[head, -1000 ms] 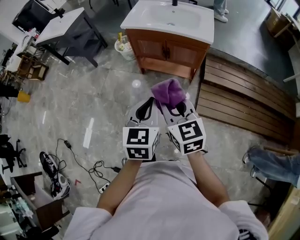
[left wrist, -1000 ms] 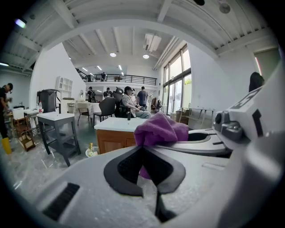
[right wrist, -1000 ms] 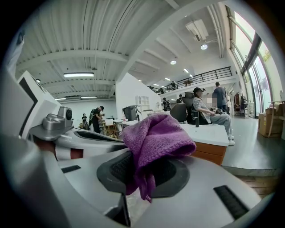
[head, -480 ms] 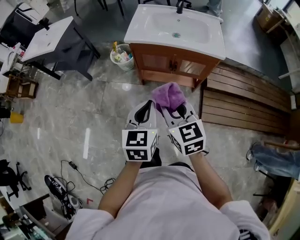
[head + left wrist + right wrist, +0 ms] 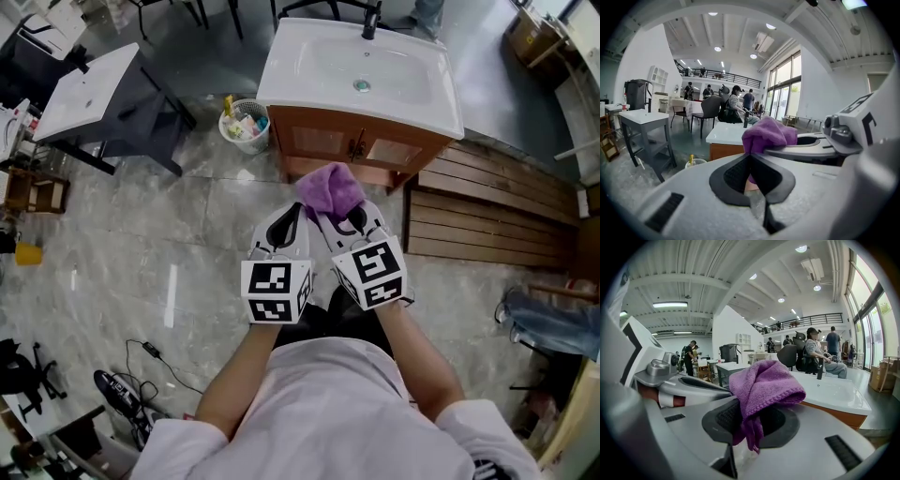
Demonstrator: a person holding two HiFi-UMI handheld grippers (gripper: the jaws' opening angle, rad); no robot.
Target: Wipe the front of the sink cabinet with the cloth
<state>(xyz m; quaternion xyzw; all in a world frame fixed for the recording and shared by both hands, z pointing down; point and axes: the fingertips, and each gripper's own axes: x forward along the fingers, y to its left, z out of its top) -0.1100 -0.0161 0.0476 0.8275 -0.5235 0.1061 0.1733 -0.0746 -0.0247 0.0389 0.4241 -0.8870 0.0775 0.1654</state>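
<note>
At the far left a dark table with a white top (image 5: 89,89) stands on the grey stone floor (image 5: 141,234); nearer the middle a small round basket (image 5: 246,125) of bottles sits just beside the left corner of the sink cabinet (image 5: 356,147). The left gripper (image 5: 296,210) is held out beside its partner, jaws pressed together with nothing between them; the right gripper (image 5: 749,416) is clamped on the purple cloth (image 5: 330,190) – a bunched wad that folds up and over the jaw tips. The cloth hangs in the air in front of the cabinet's wooden doors; in the right gripper view it is not against them. The white basin (image 5: 309,66) tops the cabinet – to its right lies slatted wooden decking (image 5: 487,216).
</note>
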